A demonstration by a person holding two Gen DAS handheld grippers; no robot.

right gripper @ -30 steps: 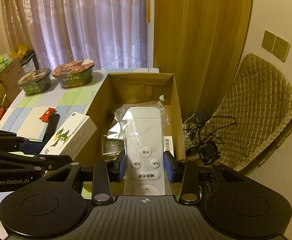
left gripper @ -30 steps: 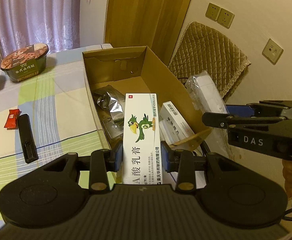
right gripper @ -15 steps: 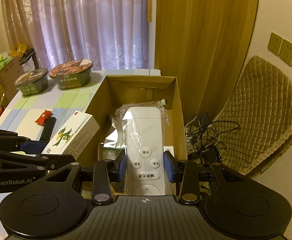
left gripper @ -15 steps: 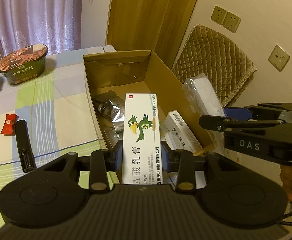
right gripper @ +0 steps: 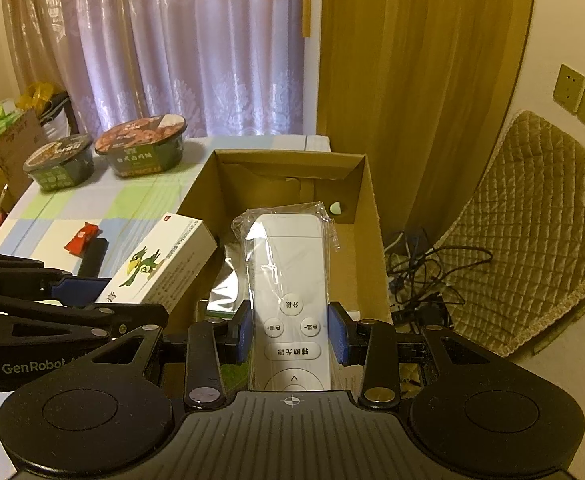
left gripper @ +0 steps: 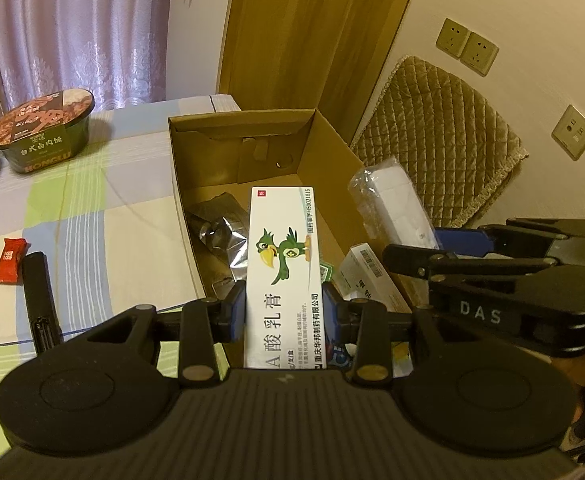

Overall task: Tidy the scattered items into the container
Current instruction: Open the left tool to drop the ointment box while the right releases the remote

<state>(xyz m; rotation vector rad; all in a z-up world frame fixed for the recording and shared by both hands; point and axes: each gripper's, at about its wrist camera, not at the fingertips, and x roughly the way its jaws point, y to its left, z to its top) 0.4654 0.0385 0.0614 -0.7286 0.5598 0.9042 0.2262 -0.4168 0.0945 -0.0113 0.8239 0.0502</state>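
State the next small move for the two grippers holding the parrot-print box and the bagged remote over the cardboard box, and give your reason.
Probably lower both a little and open the jaws. The left gripper clamps the medicine box and the right gripper clamps the bagged remote, both already above the open cardboard box, where a foil pouch and another small carton already lie.

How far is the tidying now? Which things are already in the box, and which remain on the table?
Done: a crumpled silver foil pouch and a small white barcoded carton lie inside the brown cardboard box.

In hand: the left gripper holds a white parrot-printed carton, the right gripper a plastic-wrapped white remote, both above the box.

Left: a red snack packet and a black bar-shaped object.
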